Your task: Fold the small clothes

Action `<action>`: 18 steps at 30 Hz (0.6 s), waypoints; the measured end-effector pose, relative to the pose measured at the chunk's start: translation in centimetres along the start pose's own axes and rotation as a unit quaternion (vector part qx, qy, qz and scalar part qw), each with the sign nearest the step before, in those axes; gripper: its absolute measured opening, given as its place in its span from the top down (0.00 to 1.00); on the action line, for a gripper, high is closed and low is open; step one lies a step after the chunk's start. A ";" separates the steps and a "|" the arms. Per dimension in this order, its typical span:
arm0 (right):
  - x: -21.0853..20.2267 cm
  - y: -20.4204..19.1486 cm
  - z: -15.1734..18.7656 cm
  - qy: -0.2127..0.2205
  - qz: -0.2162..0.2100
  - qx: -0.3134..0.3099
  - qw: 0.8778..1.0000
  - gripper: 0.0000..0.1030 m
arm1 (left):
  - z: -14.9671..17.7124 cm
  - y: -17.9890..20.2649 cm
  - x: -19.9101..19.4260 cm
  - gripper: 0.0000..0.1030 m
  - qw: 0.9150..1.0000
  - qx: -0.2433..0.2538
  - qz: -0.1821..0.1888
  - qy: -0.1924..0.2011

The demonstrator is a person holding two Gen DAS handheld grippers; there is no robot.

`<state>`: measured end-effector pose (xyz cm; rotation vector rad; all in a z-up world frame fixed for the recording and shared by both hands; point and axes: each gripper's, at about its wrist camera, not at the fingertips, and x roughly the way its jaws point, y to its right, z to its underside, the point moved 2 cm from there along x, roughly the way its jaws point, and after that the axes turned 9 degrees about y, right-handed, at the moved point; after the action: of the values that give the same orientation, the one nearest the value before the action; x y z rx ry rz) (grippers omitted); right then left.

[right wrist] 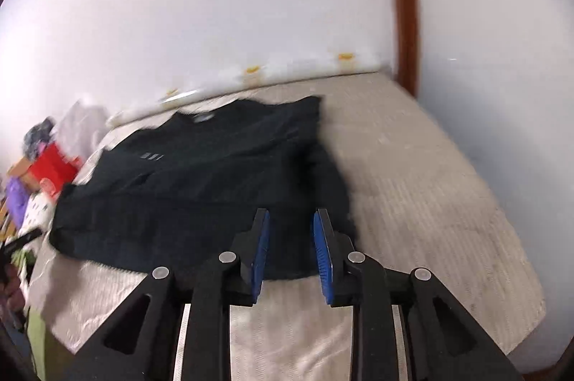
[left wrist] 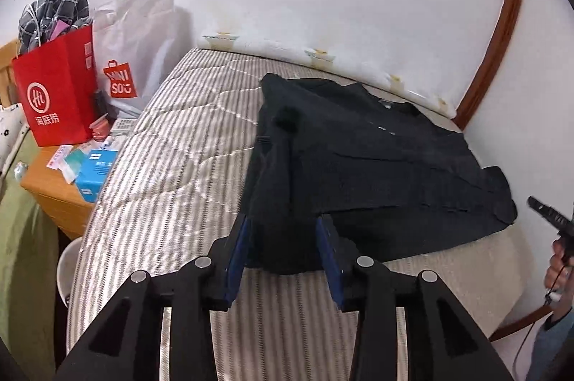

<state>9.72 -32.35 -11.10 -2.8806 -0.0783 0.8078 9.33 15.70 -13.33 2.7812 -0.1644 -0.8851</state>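
A black shirt [left wrist: 358, 165] lies spread out on a bed [left wrist: 172, 144] with a striped cover. The shirt sits near the wall, with its neck end by the wall and its bottom edge toward the cameras. One side of it is folded over on top.

The left claw [left wrist: 283, 237] is over the near edge of the shirt. Its two blue pads [left wrist: 238, 252] stand apart. The black cloth shows in the gap between them, but the pads do not squeeze it, so the claw is open and holds nothing.

The right claw [right wrist: 291, 241] is over the other near corner of the shirt [right wrist: 201, 180]. Its blue pads [right wrist: 323, 252] stand apart too, with cloth seen behind the gap and nothing pinched. That view is a bit blurry.

In the left view, a hand [left wrist: 559, 269] in a blue sleeve shows at the right edge, holding the handle of the other claw.

Beside the bed stands a small wooden table [left wrist: 53, 191]. On it are a red paper bag [left wrist: 57, 94] stuffed with checked cloth, a white shopping bag [left wrist: 140, 51], and some small boxes [left wrist: 95, 173].
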 end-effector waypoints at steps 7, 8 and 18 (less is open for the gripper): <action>3.7 -5.5 4.2 -0.071 -0.066 -0.039 0.995 0.79 | 1.3 3.6 1.6 0.65 0.999 0.033 0.029 -0.024; 4.5 -6.1 4.7 -0.078 -0.064 -0.050 0.994 0.80 | 1.5 4.1 1.9 0.65 0.998 0.041 0.033 -0.029; 7.2 -5.8 4.8 -0.105 -0.032 -0.058 0.992 0.88 | 2.1 5.6 6.8 0.65 0.995 0.037 0.042 -0.082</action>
<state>13.35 -25.39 -17.92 -2.8702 -0.2488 1.1262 13.47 8.74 -17.44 2.7441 -0.3448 -1.1071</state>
